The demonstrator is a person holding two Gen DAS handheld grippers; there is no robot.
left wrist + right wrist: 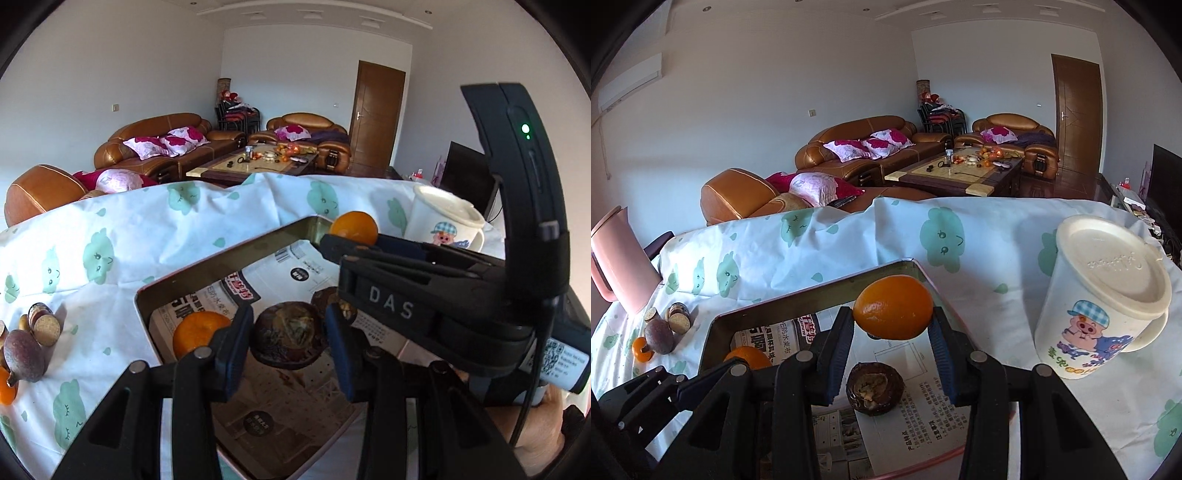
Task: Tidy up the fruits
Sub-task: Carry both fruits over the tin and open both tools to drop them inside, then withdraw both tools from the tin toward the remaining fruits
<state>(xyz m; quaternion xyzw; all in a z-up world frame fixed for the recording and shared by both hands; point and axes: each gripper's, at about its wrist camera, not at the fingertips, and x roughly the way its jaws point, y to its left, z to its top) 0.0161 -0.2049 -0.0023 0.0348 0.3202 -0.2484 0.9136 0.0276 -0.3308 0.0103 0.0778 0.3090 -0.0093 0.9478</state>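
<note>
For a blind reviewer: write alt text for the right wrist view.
The right gripper holds an orange above a metal tray lined with printed paper, where a dark wrinkled fruit and another orange lie. A lidded cartoon mug stands to the right on a cloud-print tablecloth.

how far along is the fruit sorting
Roughly halfway. Done: an orange and a dark wrinkled fruit lie in the tray. In hand: the left gripper grips another dark fruit, the right gripper an orange. Left: the fruit pile on the cloth.
</note>
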